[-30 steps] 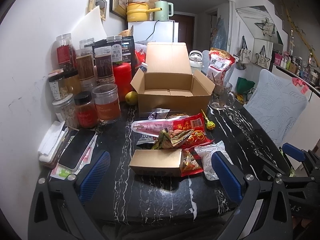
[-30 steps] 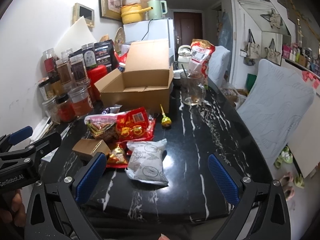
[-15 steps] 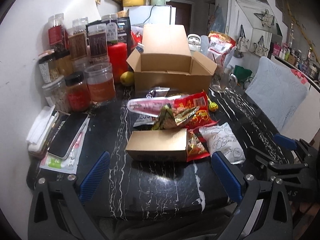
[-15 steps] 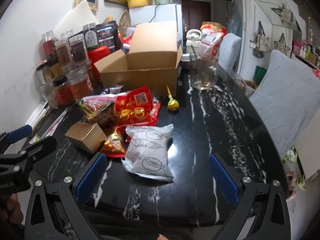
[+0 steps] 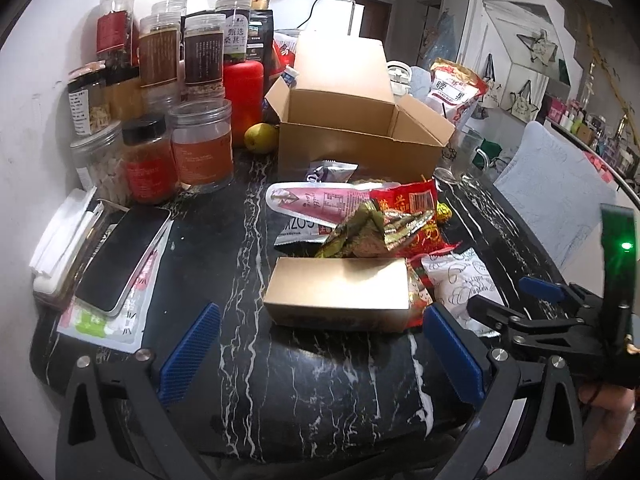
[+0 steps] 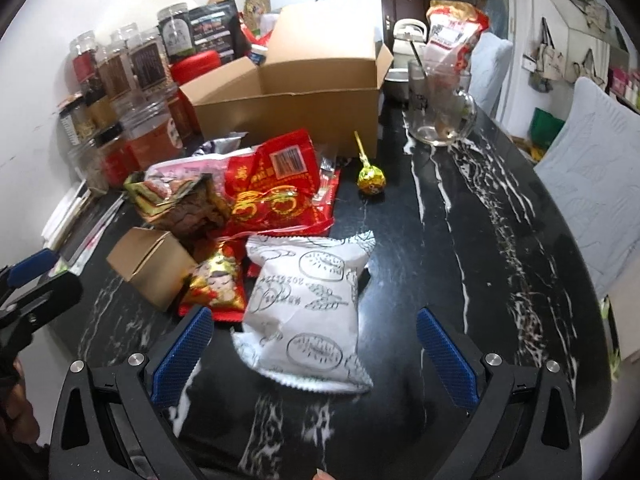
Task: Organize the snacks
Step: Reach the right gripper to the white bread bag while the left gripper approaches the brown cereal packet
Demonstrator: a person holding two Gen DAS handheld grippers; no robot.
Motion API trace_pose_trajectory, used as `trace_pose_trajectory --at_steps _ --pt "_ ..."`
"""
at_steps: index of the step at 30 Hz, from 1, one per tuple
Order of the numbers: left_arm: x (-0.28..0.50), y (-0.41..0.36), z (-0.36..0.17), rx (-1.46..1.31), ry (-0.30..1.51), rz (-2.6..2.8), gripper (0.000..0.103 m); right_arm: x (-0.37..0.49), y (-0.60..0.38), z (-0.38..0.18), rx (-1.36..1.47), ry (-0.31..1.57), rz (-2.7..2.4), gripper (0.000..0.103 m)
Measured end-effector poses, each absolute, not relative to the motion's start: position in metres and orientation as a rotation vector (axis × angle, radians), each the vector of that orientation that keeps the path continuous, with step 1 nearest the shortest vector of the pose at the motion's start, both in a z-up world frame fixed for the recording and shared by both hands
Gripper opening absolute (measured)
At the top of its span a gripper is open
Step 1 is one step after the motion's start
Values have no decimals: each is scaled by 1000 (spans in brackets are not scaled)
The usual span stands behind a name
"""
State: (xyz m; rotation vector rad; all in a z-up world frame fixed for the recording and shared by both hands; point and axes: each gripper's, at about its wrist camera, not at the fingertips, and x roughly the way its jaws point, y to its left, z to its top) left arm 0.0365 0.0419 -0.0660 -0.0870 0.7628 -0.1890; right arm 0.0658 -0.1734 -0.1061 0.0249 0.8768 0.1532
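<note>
A pile of snack packets lies on the black marble table (image 5: 312, 376) in front of an open cardboard box (image 5: 352, 128). My left gripper (image 5: 320, 356) is open, just short of a small gold carton (image 5: 340, 292). My right gripper (image 6: 312, 356) is open, its fingers on either side of the near end of a white printed packet (image 6: 308, 312). Behind are a red packet (image 6: 276, 192), a green-gold wrapper (image 5: 368, 232), a pink pouch (image 5: 316, 204) and a gold lollipop (image 6: 370, 178). The open box also shows in the right wrist view (image 6: 288, 104).
Several jars (image 5: 200, 140) stand along the left wall. A phone (image 5: 120, 256) lies on papers at the left edge. A glass mug (image 6: 440, 108) and a tall red-white bag (image 6: 452, 28) stand at the back right. A chair (image 6: 592, 184) is at the right.
Both grippers have moved forward and down toward the pile. The gold carton and the white packet now sit close in front of the open fingers.
</note>
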Motion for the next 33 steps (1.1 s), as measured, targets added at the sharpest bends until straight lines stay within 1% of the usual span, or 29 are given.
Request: trace_pose_trajectory --at_steps 8,11,20,22,33 --pt "57 32 -71 -78 785 -233 103 92 -177 -124 44 929 165 102" --pt "66 25 -76 -67 810 -251 103 98 -178 -128 43 942 180 97" --pt "98 28 -99 -109 914 -273 103 112 -181 -134 60 966 206 97" --pt "99 29 -101 -109 905 -272 103 114 -181 -134 55 967 205 97" --pt "100 3 -108 143 874 -204 103 122 -178 -135 23 965 209 97"
